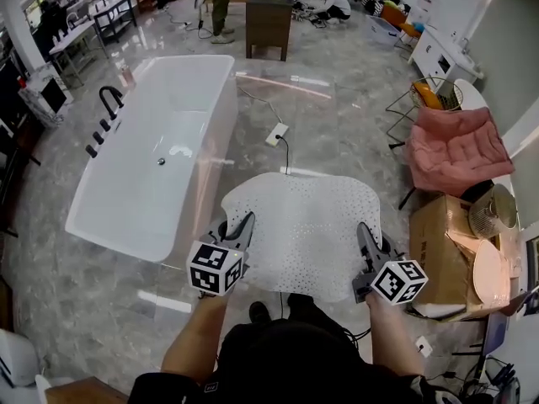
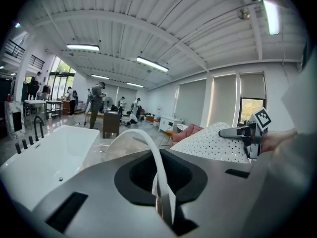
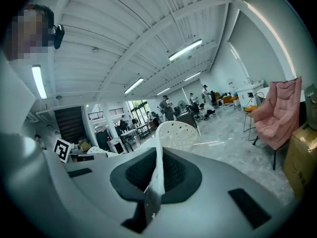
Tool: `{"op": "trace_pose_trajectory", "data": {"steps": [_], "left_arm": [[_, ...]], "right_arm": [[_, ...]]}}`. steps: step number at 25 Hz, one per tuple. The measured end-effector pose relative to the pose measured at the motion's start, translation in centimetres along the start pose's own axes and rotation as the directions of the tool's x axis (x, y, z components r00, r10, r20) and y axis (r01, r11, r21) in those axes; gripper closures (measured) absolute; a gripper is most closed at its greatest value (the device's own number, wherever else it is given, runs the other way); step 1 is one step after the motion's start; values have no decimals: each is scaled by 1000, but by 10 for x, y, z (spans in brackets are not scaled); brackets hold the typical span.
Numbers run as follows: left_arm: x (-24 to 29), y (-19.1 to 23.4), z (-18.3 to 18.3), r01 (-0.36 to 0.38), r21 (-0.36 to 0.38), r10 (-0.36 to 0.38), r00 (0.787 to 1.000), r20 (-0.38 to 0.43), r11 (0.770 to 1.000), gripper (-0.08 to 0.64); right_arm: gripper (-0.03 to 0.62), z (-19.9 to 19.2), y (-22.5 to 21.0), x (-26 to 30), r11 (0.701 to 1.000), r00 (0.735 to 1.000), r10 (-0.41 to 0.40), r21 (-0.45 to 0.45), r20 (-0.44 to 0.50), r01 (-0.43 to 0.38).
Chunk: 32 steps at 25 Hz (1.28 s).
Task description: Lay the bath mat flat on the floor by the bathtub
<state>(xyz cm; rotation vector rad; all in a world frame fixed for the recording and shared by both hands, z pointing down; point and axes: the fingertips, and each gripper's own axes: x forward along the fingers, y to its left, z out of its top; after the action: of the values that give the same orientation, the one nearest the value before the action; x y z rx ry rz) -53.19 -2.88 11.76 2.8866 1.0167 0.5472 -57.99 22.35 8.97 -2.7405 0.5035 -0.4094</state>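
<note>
The white perforated bath mat (image 1: 305, 230) hangs spread out in the air to the right of the white bathtub (image 1: 152, 154), above the grey floor. My left gripper (image 1: 241, 224) is shut on the mat's near left corner. My right gripper (image 1: 364, 234) is shut on its near right corner. In the left gripper view the mat's edge (image 2: 157, 167) runs pinched between the jaws, and the right gripper (image 2: 242, 132) shows beyond the mat (image 2: 213, 143). In the right gripper view the mat (image 3: 159, 170) stands pinched edge-on between the jaws.
A power strip with its cable (image 1: 277, 133) lies on the floor beyond the mat. A cardboard box (image 1: 442, 247) with a fan and a pink chair (image 1: 455, 146) stand at the right. A dark cabinet (image 1: 269, 23) and several people are farther back.
</note>
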Motion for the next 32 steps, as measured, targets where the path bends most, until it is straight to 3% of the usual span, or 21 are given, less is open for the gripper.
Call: {"op": "trace_pose_trajectory", "data": {"steps": [6,16,23,32], "left_arm": [[45,8,22,-31,10,31,999,-11,999,538],[160,3,77,-54,29,54,998,-19,998,538],[225,-15,92,-57,30,58,998,-37,998,538],[278,-29,110,-22,39,24,998,-52,999,538]], "right_arm": [[571,20,-33,40,999,999,45,23,-1,-45],[571,79,-133,103,995,996,84,54,18,-84],[571,100,-202,111,992,996,83,94,37,-86],[571,114,-251,110,990,998,43,135,43,-48]]}}
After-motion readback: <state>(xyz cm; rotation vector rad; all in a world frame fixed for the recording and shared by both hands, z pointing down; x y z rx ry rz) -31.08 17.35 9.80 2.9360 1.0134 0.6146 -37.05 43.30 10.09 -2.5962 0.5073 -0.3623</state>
